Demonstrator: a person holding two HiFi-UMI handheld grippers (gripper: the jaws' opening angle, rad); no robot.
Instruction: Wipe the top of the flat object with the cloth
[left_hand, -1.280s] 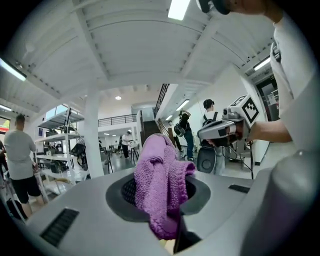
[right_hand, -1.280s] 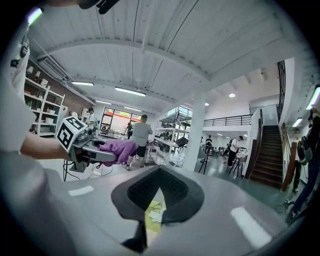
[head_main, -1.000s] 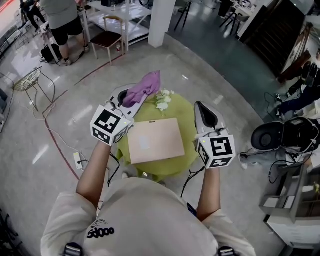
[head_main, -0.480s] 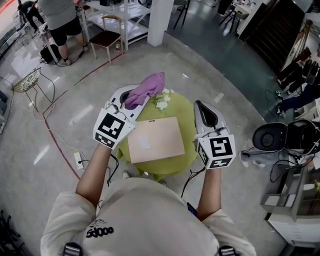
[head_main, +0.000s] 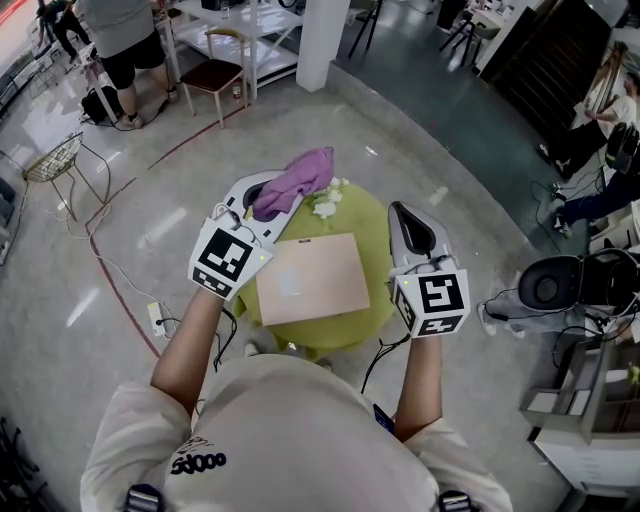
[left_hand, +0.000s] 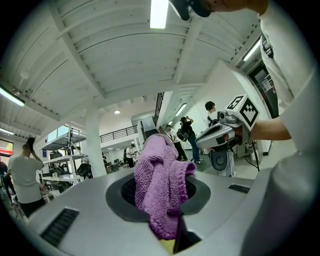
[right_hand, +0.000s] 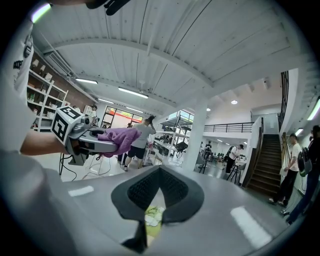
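A flat tan-pink slab (head_main: 312, 278) lies on a small round green table (head_main: 368, 222). My left gripper (head_main: 268, 195) is held tilted upward over the table's far left edge and is shut on a purple knitted cloth (head_main: 295, 180). In the left gripper view the cloth (left_hand: 159, 180) bunches up between the jaws and hangs over them. My right gripper (head_main: 405, 215) hovers over the table's right edge, beside the slab. Its jaws (right_hand: 159, 172) meet at the tips with nothing held. The right gripper view also shows the left gripper (right_hand: 92, 144) carrying the cloth (right_hand: 119, 137).
White flowers (head_main: 325, 205) lie at the table's far edge, just beyond the slab. A cable and power strip (head_main: 155, 320) run along the floor at left. A chair (head_main: 215, 80) and a person (head_main: 125, 50) are at the far left, with a stool (head_main: 545, 285) and shelving at right.
My left gripper has shifted slightly right toward the table, and the cloth has moved with it. The right gripper and the slab have stayed in place.
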